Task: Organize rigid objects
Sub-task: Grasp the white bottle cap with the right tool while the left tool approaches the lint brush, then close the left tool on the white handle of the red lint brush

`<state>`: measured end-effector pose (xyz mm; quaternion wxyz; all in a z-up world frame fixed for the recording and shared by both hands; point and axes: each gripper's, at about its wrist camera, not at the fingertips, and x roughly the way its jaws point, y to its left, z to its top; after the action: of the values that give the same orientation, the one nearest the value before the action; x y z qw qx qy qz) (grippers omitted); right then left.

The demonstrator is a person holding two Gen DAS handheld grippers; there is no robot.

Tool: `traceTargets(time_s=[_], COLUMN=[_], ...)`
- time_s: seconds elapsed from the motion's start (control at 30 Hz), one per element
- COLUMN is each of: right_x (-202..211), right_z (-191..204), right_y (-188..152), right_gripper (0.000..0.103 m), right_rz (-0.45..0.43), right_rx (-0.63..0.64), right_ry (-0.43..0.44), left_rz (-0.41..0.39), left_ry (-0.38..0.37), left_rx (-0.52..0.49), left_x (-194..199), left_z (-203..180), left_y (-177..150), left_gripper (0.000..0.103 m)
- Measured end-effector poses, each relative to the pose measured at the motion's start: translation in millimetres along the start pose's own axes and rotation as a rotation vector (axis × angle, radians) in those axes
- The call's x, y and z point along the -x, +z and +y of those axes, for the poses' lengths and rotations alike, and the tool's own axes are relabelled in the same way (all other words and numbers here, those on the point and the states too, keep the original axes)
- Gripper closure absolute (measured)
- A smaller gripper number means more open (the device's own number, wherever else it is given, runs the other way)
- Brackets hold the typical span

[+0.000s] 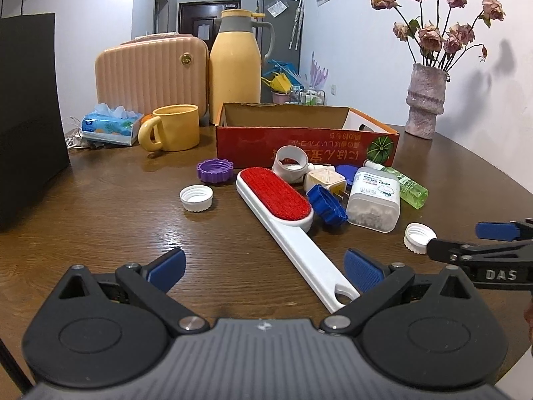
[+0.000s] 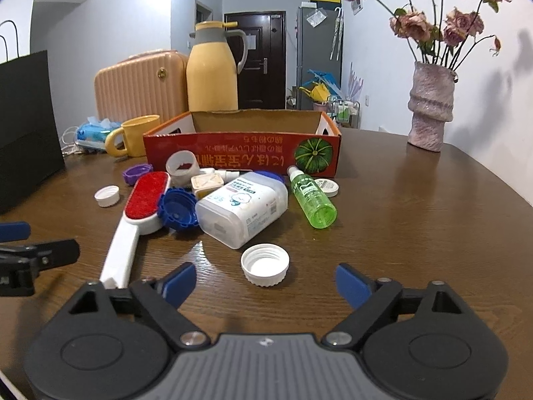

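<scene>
A pile of small items lies on the brown table in front of an orange cardboard box [image 1: 306, 141] [image 2: 243, 153]. The white lint brush with a red pad [image 1: 279, 200] [image 2: 143, 200] points its handle at my left gripper [image 1: 265, 268], which is open with the handle end by its right pad. My right gripper [image 2: 266, 283] is open just short of a white cap [image 2: 265, 264] [image 1: 419, 237]. Nearby lie a clear swab box [image 2: 243, 206] [image 1: 374, 200], a green bottle [image 2: 311, 200], a blue cap [image 2: 178, 210] and a purple cap [image 1: 215, 170].
A yellow mug [image 1: 173, 128], tissue pack [image 1: 111, 126], yellow jug [image 1: 235, 63] and pink case [image 1: 150, 73] stand behind. A black bag [image 1: 28, 116] is at the left, a vase of dried roses [image 2: 431, 106] at the right. Another white cap [image 1: 196, 197] lies apart.
</scene>
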<state>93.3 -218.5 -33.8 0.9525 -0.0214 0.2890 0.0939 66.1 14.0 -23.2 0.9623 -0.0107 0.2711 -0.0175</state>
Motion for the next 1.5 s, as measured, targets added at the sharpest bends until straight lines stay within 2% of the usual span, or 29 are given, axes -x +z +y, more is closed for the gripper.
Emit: traceTargets(time_s=[0.2, 0.37, 0.53, 0.7, 1.13, 1.5], right_x=[-24.5, -39.9, -50.5, -57.6, -61.6, -62.2], right_z=[-0.6, 0.8, 3.3, 4.3, -1.0, -13.3], right_y=[5.3, 8.7, 9.2, 7.2, 11.0, 18.2], right_gripper=[0.031, 0.036, 0.047, 0.063, 0.064, 0.064], right_rz=[0.020, 0.042, 0.070, 0.092, 0.096, 0.060], right_rx=[0.017, 0.030, 0.039, 0.043, 0.030, -0.004], right_ry=[0.001, 0.008, 0.017, 0.030, 0.059, 0.054], left_rz=[0.017, 0.028, 0.035, 0.042, 0.068, 0.103], left_ry=[0.004, 0.007, 0.013, 0.018, 0.068, 0.123], left_rx=[0.000, 0.005, 0.003, 0.004, -0.008, -0.021], left_x=[-9.5, -15.7, -21.4, -28.8, -56.5, -84.4], left_z=[-2.3, -2.3, -5.4, -8.4, -16.0, -24.8], left_y=[0.8, 2.5, 4.6, 8.6, 25.8, 36.4], left_gripper=[0.000, 0.000, 0.000, 0.000, 0.000, 0.000])
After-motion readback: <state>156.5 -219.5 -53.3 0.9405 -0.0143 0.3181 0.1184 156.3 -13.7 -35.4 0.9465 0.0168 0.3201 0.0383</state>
